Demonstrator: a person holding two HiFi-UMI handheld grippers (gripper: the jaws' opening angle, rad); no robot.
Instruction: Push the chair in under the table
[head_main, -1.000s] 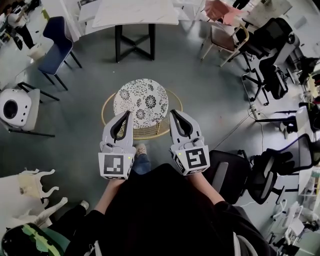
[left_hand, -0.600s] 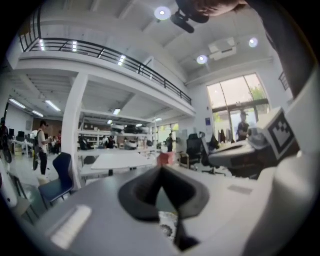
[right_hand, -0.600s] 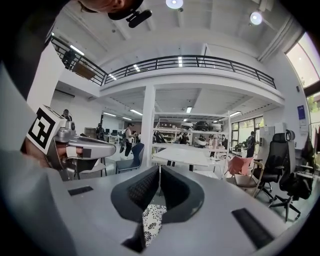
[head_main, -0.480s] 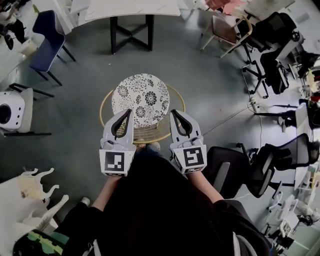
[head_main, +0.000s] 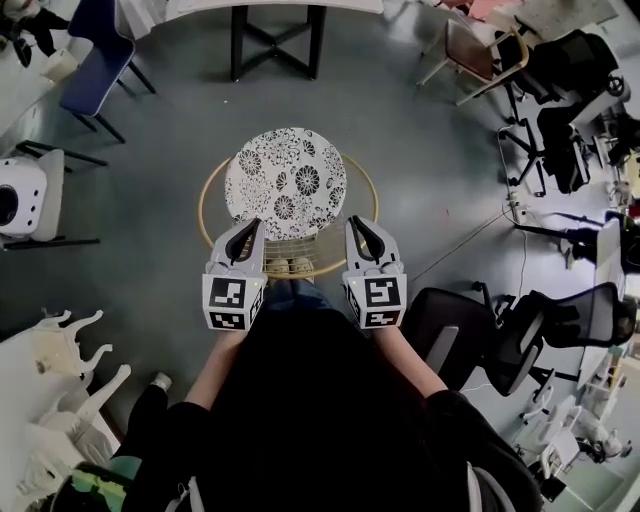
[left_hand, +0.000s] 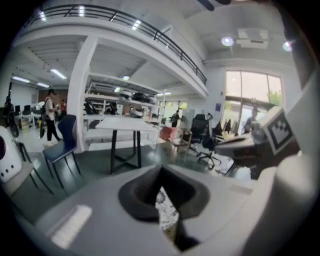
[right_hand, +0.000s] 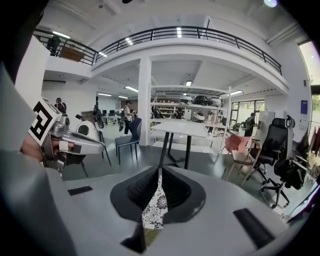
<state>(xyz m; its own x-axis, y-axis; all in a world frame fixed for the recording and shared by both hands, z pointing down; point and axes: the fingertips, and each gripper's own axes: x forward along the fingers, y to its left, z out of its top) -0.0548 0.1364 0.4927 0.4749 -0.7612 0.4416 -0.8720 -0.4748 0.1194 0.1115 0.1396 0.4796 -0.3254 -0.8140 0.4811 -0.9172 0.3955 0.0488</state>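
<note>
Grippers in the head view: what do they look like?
The left gripper and right gripper are pale grey, with curved jaws lined black. Each carries a white cube with black square markers. The person wears a black top.

No text, label, brand or number can be read anywhere.

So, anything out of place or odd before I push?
Only the floral chair: it stands alone on the open floor, well short of the white table rather than tucked under. It is upright; nothing looks spilled or damaged.
</note>
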